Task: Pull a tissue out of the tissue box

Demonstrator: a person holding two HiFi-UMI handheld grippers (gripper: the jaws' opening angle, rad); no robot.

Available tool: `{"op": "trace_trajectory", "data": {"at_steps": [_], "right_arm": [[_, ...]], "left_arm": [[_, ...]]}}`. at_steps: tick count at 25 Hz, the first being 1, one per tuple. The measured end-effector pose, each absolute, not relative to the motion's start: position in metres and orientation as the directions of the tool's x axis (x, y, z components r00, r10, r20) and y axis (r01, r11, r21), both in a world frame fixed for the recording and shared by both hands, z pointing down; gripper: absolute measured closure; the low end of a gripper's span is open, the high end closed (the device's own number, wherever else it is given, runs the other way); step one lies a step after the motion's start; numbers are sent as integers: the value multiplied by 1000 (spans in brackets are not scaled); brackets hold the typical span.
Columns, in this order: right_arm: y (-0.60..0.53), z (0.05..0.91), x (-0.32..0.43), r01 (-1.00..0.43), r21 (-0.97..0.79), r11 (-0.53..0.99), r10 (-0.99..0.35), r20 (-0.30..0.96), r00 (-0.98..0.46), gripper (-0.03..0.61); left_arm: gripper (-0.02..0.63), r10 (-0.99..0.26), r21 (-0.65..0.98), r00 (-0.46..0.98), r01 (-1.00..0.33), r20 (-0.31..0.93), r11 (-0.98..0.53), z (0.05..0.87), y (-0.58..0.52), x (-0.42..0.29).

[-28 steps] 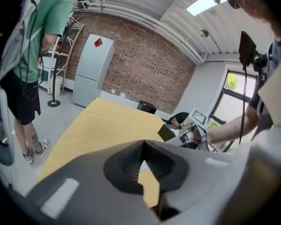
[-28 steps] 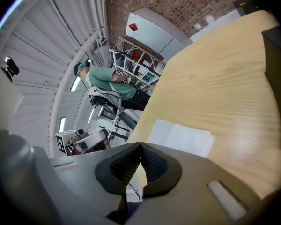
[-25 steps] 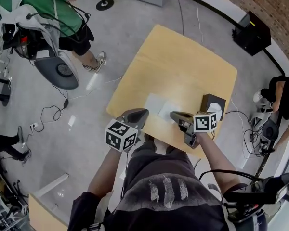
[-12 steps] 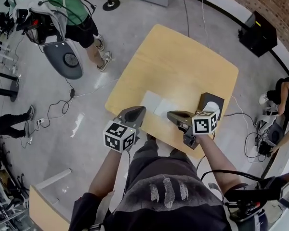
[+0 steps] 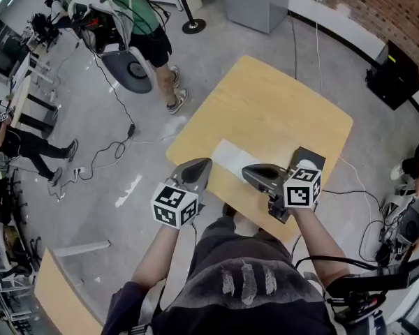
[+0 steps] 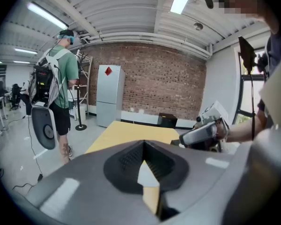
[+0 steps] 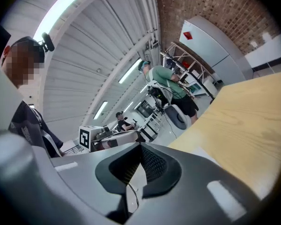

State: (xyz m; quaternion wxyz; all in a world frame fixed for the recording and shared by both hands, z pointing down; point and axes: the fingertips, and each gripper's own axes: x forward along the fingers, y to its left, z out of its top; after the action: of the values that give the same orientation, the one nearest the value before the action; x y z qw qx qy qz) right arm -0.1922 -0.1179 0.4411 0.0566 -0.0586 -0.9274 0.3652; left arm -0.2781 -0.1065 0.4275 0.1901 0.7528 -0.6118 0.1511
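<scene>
Head view: box (image 5: pixel 311 155) beside right claw (image 5: pixel 246 175).

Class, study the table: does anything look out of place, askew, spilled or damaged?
One thing: a white sheet, perhaps a tissue, lies flat and loose on the table, apart from the tissue box, which stands close to the table's right edge. Nothing looks spilled or damaged.

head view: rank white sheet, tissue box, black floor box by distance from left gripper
1. white sheet, on the table just ahead of the left gripper.
2. tissue box, at table's right edge.
3. black box, on the floor, far right.
</scene>
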Motion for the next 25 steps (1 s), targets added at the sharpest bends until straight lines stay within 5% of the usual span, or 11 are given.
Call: {"op": "trace_trajectory", "data": {"at_steps": [9, 25], "right_arm": [[-76, 419, -166, 301, -572, 763, 395, 45, -917, 580], [-56, 315, -153, 479, -503, 719, 559, 9, -829, 580]], "left_arm": [[613, -927, 74, 39, -997, 373, -12, 389, -70, -239], [613, -949, 74, -107, -988, 296, 134, 308, -43, -221]]}}
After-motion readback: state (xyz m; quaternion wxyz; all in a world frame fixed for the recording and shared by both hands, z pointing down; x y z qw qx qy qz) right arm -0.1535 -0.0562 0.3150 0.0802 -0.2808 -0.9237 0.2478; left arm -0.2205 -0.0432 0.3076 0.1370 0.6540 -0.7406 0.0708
